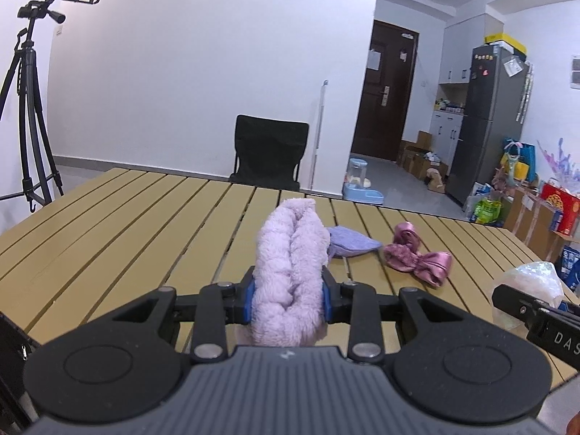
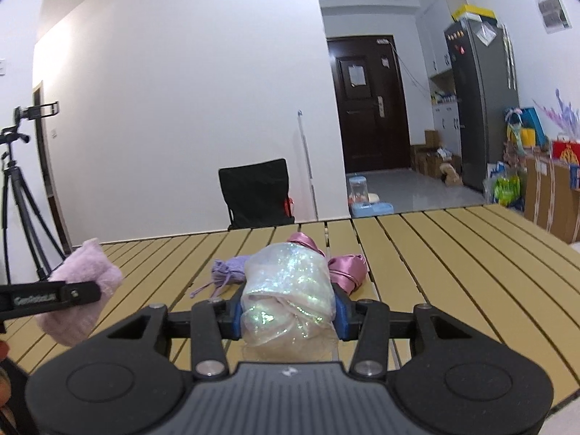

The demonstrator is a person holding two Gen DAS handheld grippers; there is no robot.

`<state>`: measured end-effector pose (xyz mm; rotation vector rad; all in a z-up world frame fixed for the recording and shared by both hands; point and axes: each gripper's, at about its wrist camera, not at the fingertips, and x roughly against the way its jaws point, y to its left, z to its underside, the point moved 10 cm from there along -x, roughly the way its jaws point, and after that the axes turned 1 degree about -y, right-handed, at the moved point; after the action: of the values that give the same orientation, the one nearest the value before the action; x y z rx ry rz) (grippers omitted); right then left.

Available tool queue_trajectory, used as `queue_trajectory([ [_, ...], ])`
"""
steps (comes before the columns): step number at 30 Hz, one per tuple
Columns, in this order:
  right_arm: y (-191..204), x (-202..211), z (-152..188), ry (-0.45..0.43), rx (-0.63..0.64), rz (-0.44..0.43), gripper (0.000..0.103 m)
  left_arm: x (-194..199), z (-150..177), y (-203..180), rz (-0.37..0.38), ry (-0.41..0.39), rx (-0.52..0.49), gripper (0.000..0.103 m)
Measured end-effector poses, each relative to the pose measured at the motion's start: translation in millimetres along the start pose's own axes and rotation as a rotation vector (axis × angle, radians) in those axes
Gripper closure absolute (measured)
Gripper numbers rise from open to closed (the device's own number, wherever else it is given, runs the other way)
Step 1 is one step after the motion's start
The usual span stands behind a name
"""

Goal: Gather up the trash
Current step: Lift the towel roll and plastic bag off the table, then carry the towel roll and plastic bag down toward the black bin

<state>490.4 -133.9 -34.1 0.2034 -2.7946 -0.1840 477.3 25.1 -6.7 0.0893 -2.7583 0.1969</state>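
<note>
My left gripper (image 1: 288,299) is shut on a fluffy lilac cloth (image 1: 290,261) that stands up between its blue pads, lifted over the slatted yellow table (image 1: 127,224). My right gripper (image 2: 288,313) is shut on a crumpled iridescent sheer bag (image 2: 288,282), also held above the table. On the tabletop beyond lie a small purple drawstring pouch (image 1: 348,243) (image 2: 228,272) and a pink satin bow (image 1: 417,253) (image 2: 344,266). The right gripper's finger with the bag (image 1: 533,279) shows at the right edge of the left wrist view. The left gripper's finger with the lilac cloth (image 2: 81,290) shows at the left of the right wrist view.
A black folding chair (image 1: 270,156) stands behind the table's far edge. A tripod with a phone mount (image 1: 29,108) stands at the left. Boxes and bags (image 1: 543,210) crowd the floor at the right near a grey fridge (image 1: 489,123), with a dark door (image 1: 386,94) beyond.
</note>
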Motion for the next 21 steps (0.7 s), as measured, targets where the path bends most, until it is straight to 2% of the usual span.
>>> queue_trajectory([
  [12, 1, 80, 24, 0.012, 0.009, -0.014, 0.060, 73, 24, 3, 0.024, -0.006, -0.014, 0.070],
  [21, 0, 133, 46, 0.042, 0.023, -0.012, 0.060, 112, 47, 6, 0.032, 0.015, -0.043, 0.070],
])
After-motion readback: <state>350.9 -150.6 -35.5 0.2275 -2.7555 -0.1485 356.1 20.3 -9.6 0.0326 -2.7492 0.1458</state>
